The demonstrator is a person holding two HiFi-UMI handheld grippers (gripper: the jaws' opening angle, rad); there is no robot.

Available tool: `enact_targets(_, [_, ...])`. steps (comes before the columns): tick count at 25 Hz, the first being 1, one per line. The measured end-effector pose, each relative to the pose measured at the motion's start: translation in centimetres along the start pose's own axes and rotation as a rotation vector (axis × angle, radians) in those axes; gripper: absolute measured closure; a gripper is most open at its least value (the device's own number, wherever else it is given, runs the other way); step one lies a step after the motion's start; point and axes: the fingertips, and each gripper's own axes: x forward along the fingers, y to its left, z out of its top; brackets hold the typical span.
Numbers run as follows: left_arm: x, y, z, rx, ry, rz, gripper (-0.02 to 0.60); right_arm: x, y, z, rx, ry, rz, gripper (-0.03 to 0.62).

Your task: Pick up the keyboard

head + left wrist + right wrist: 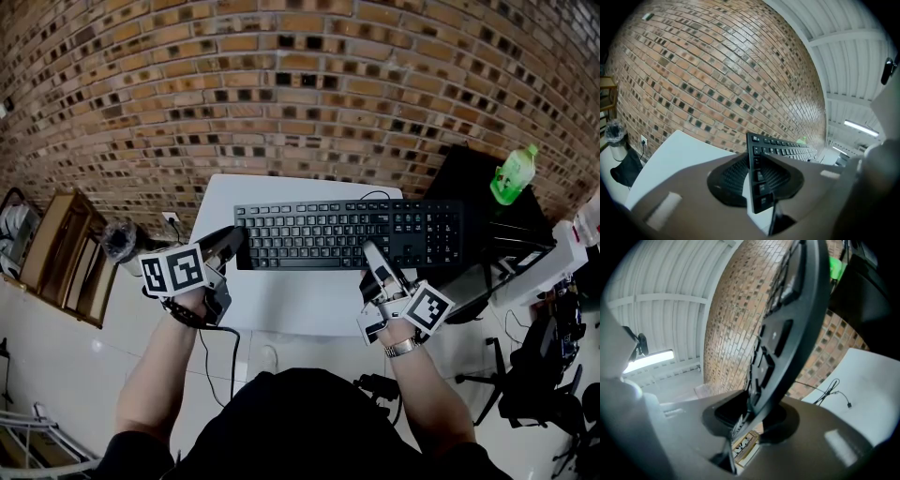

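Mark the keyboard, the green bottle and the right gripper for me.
keyboard (328, 232), head view, on its letter keys.
green bottle (512, 178), head view, on its body.
right gripper (373, 255), head view, between its fingertips at the keyboard's near edge.

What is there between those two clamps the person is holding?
The black keyboard spans that stretch. The left gripper grips its left end, the right gripper its near edge. The head view shows this, above the white table.
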Motion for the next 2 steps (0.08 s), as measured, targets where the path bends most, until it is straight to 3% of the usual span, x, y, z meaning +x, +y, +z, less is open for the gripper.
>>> enact_targets(2, [-0.04,0.00,-0.05,0.000,-0.001,0.001,0.495,0.01,0.10,-0.01,-0.005,0.002,0.005,0.502])
